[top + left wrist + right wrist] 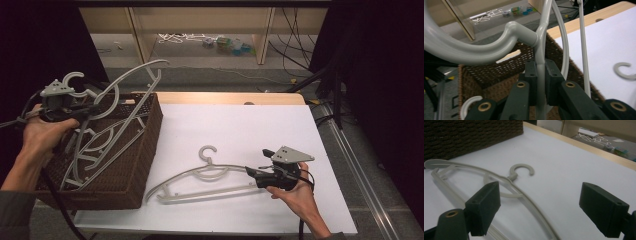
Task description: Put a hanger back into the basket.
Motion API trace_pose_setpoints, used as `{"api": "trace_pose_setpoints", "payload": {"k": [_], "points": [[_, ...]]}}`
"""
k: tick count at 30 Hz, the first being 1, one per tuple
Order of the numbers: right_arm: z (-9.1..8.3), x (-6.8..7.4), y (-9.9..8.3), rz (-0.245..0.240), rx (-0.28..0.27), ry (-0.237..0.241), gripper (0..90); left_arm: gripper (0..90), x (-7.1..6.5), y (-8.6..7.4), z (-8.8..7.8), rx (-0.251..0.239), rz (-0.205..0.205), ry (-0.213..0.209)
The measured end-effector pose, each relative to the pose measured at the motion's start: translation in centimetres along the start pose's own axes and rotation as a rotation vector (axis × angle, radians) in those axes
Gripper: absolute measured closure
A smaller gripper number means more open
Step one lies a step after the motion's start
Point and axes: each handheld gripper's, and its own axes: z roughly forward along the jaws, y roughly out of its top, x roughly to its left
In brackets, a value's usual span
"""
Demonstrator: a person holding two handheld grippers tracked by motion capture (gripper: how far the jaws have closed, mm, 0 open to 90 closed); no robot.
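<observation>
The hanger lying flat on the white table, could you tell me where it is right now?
In the high view the flat hanger lies near the table's front edge, between the wicker basket and the open right tool.

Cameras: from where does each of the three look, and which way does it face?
High view: above the table, looking forward and down; both forearms, left gripper, right gripper.
Left gripper view: along its jaws, clamped on a lifted hanger over the wicker basket.
Right gripper view: along open jaws, low over the flat hanger.
Shared: basket, flat hanger's hook.
</observation>
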Motion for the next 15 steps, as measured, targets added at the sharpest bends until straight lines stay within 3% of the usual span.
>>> {"api": "trace_pose_setpoints", "payload": {"k": [4, 7, 9, 14, 15], "points": [[0.1, 0.0, 0.0, 0.006, -0.005, -0.001, 18.2, 82.4, 0.8, -0.5, 0.4, 0.002, -0.015, 0.024], [0.1, 0.1, 0.0, -0.002, 0.006, 0.004, 18.3, 82.3, 1.8, -1.3, 0.7, 0.038, 0.013, 0.044], [0.1, 0.0, 0.0, -0.001, 0.000, 0.002, 18.3, 82.4, 2.0, -1.9, 1.0, 0.019, -0.010, 0.054], [0.1, -0.1, -0.1, 0.007, 0.008, 0.002, 18.3, 82.3, 2.5, -3.1, 1.2, 0.030, -0.008, 0.063], [0.1, -0.1, -0.1, 0.008, 0.009, 0.003, 18.3, 82.3, 2.8, -3.6, 1.1, 0.062, 0.027, 0.058]]}}
